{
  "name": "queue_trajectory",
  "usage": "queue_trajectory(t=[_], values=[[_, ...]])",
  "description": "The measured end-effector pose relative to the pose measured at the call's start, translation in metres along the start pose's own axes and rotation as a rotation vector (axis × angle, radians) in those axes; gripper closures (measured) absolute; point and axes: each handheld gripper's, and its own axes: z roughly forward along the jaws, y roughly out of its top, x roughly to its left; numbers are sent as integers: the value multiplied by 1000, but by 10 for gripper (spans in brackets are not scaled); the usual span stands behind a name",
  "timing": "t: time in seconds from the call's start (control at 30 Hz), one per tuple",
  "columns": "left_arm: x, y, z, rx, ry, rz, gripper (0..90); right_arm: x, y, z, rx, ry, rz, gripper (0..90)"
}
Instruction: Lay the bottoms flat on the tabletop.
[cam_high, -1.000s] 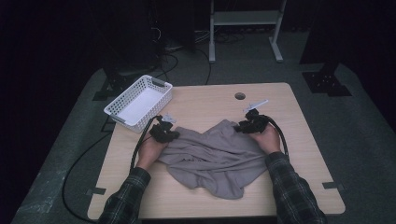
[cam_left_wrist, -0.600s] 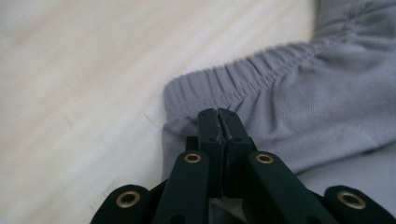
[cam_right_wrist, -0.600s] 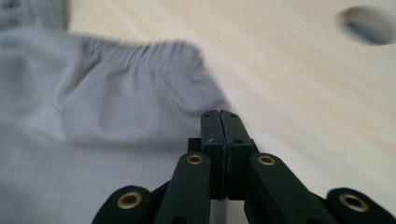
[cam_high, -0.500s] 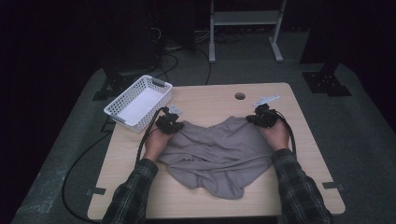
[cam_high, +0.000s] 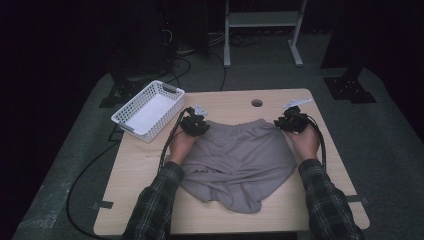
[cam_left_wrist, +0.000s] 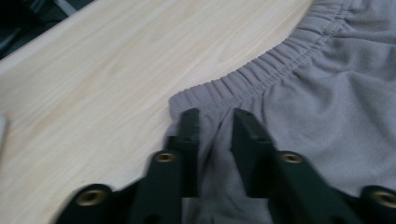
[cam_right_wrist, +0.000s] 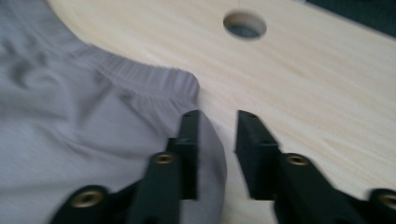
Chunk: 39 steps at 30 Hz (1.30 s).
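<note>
The grey fabric shorts with an elastic waistband (cam_high: 240, 160) lie spread on the light wooden table (cam_high: 235, 102), waistband away from the person. To flatten them well, draw both waistband corners outward evenly and keep the cloth low. The left gripper (cam_left_wrist: 212, 123) stands parted over the left corner; the right gripper (cam_right_wrist: 215, 123) stands parted, cloth edge under one jaw.
</note>
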Motion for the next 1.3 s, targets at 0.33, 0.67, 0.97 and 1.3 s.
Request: queue_trajectory(t=[0.33, 0.67, 0.97, 1.3], values=[[5, -16, -43, -41, -83, -53, 566, 35, -5, -26, -51, 123, -27, 509], [-24, -41, -81, -54, -159, -41, 385, 88, -23, -43, -14, 246, -127, 485], [-37, -76, -101, -43, -158, -40, 336, 162, -30, -64, -49, 432, -247, 519], [-36, -101, -97, 11, -161, -73, 327, 231, -11, -39, -29, 558, -368, 579]])
